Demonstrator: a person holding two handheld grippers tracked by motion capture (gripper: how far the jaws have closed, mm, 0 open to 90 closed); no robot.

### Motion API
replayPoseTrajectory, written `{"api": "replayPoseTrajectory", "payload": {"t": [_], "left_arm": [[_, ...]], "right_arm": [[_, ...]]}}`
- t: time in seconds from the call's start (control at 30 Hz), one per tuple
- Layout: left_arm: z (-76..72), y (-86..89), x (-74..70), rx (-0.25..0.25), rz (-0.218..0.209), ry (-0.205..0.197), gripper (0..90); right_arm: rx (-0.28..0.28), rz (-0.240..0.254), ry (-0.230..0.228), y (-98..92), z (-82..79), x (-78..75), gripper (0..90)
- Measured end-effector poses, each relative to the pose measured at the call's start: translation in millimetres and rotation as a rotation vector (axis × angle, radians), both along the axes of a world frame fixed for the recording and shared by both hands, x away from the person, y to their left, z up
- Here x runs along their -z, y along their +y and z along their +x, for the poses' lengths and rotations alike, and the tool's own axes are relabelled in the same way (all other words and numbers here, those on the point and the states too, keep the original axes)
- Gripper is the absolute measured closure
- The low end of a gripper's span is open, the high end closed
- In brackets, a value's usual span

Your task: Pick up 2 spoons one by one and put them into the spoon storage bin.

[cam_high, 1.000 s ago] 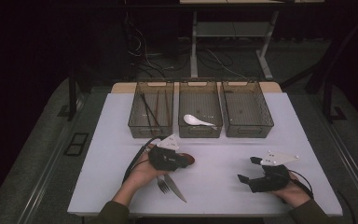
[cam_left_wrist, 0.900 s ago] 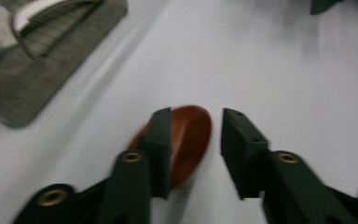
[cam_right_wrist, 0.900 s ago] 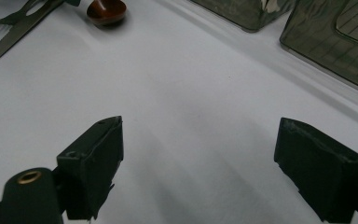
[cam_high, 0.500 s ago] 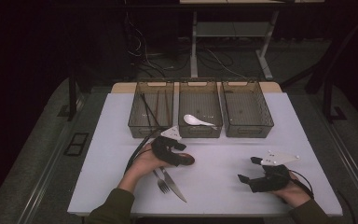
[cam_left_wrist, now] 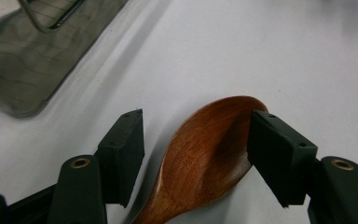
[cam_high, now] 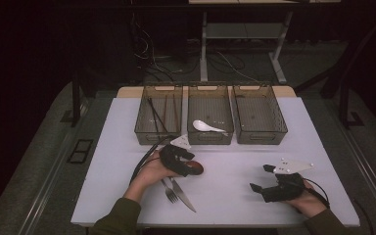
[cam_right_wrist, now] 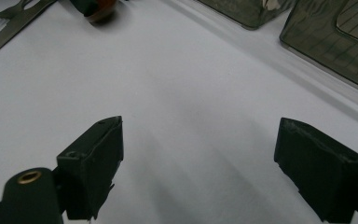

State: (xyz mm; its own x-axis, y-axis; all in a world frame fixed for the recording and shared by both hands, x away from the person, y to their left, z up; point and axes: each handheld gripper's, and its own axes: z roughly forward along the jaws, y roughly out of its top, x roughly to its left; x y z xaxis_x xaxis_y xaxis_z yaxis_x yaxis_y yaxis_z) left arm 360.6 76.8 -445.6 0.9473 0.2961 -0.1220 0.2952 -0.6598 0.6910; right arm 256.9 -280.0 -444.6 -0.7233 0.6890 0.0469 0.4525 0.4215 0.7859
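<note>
My left gripper (cam_left_wrist: 193, 154) has just been opening its jaws around the reddish-brown wooden spoon (cam_left_wrist: 200, 154), whose bowl lies between them, unpinched. Next, I judge, close and lift. My right gripper (cam_right_wrist: 214, 172) gapes empty.

Your right gripper (cam_right_wrist: 198, 163) holds its fingers (cam_right_wrist: 95, 163) wide apart over bare white desk (cam_right_wrist: 182, 93), nothing between them. A fork and knife (cam_right_wrist: 9, 21) lie far left; the wooden spoon's bowl (cam_right_wrist: 103, 10) is beside them; two smoky bins (cam_right_wrist: 340, 42) stand upper right.
</note>
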Motion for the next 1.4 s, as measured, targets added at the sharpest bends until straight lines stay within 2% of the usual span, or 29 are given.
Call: {"api": "replayPoseTrajectory", "payload": {"t": [0.2,0.33,0.7,0.97,1.33,1.4], "left_arm": [[-3.7,-0.9,-0.4,0.041,0.011,-0.018,42.8],[-3.8,1.4,0.1,0.059,0.004,-0.013,48.4],[-8.3,6.0,-5.7,0.094,0.047,-0.045,66.9],[-10.1,5.4,-7.7,0.12,0.036,-0.032,81.0],[-9.4,4.0,-8.4,0.09,0.037,-0.006,82.4],[-8.9,3.8,-9.4,0.089,0.052,-0.007,82.4]], "right_arm": [[-0.001,-0.005,-0.003,-0.1,-0.1,-0.1,15.3],[-0.001,-0.005,-0.004,0.0,-0.1,0.0,15.3],[-0.006,-0.009,-0.005,0.2,-0.1,0.4,15.3],[-0.008,-0.01,-0.005,0.3,-0.2,0.3,15.3],[-0.012,-0.01,-0.006,0.5,-0.1,0.2,15.3],[-0.012,-0.009,-0.006,0.5,-0.1,0.3,15.3]]}}
